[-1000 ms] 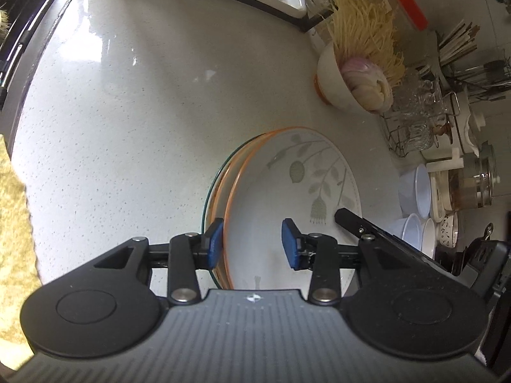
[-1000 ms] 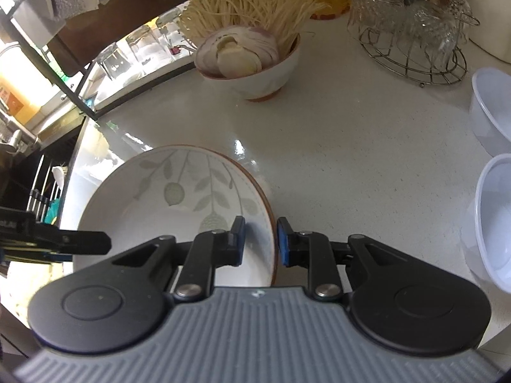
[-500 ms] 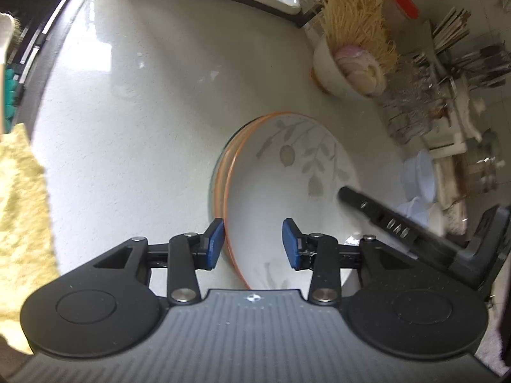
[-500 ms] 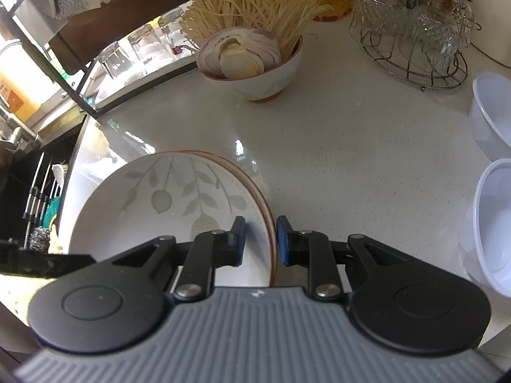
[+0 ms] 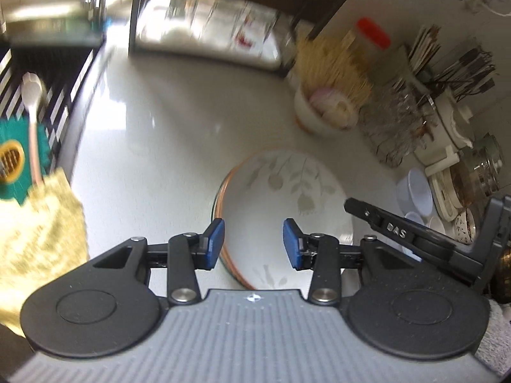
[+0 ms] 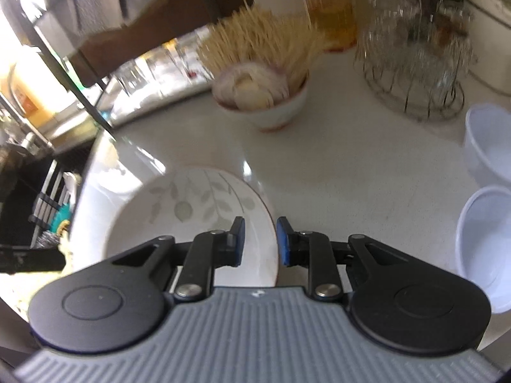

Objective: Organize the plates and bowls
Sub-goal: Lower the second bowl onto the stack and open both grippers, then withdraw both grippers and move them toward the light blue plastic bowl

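Note:
A stack of white plates with grey leaf print and orange rims (image 5: 287, 198) is held off the white counter, tilted. My right gripper (image 6: 260, 242) is shut on the stack's right rim, its blue pads either side of the edge; the plates (image 6: 191, 210) fill the lower left of that view. My left gripper (image 5: 252, 244) is open, its blue pads straddling the stack's near left rim without pinching it. The right gripper's black finger (image 5: 399, 229) shows at the plates' right edge in the left wrist view.
A bowl of noodles and sliced onion (image 6: 265, 95) stands behind the plates. A wire rack of glasses (image 6: 415, 63) is at the back right. Two white plastic bowls (image 6: 485, 233) sit at the right. A yellow cloth (image 5: 35, 239) and a sink area lie left.
Both grippers and the plate stack have risen and pulled back from the counter; the views now tilt up toward the shelf and wall. The right grip on the rim is unchanged.

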Motion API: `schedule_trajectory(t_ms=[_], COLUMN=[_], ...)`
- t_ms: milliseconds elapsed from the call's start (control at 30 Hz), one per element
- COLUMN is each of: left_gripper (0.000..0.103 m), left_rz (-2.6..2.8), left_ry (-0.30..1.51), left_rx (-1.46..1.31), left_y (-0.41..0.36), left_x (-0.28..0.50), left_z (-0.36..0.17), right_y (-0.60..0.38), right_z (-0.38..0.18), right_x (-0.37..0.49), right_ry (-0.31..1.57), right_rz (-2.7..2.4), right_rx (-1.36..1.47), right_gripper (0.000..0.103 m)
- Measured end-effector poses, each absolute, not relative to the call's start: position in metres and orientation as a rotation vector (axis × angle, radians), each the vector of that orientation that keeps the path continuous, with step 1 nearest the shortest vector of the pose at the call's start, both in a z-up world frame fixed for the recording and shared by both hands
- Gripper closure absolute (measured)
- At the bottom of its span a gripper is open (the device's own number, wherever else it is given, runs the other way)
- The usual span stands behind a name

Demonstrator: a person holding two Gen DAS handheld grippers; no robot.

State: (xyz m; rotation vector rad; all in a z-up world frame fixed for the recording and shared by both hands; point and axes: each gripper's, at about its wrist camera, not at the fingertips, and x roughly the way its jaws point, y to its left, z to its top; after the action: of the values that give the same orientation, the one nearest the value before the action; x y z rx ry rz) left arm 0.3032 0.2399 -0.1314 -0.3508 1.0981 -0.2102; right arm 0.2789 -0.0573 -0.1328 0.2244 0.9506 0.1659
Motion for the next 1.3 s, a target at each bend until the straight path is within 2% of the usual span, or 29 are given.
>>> schedule_trajectory(t_ms=[267,500,933,1300], left_gripper=[0.056,0.055,0.053,0.052], left_rz=[-0.193,-0.225,-0.26,-0.318], left_ry=[0.933,0.847,0.769,0.775], left_rx=[-0.291,-0.249,-0.166,-0.174], left_y=[0.224,0.202,0.151,0.101], left_x=[0.288,0.266,0.2,0.157], left_z=[-0.068,-0.036,-0.023,-0.033], right_y=[-0.066,-0.072,-0.092,-0.138], right_z=[-0.062,-0.016,-0.004,-0.009], right_x=[0.255,0.222,0.159,0.104], right_ry=[0.79,0.666,0.629,0.637], right_rz=[0.243,0.291,0.316,0.237], right_rx=[0.24,0.215,0.2,0.191], right_gripper=[0.078,0.077,0.077,0.077])
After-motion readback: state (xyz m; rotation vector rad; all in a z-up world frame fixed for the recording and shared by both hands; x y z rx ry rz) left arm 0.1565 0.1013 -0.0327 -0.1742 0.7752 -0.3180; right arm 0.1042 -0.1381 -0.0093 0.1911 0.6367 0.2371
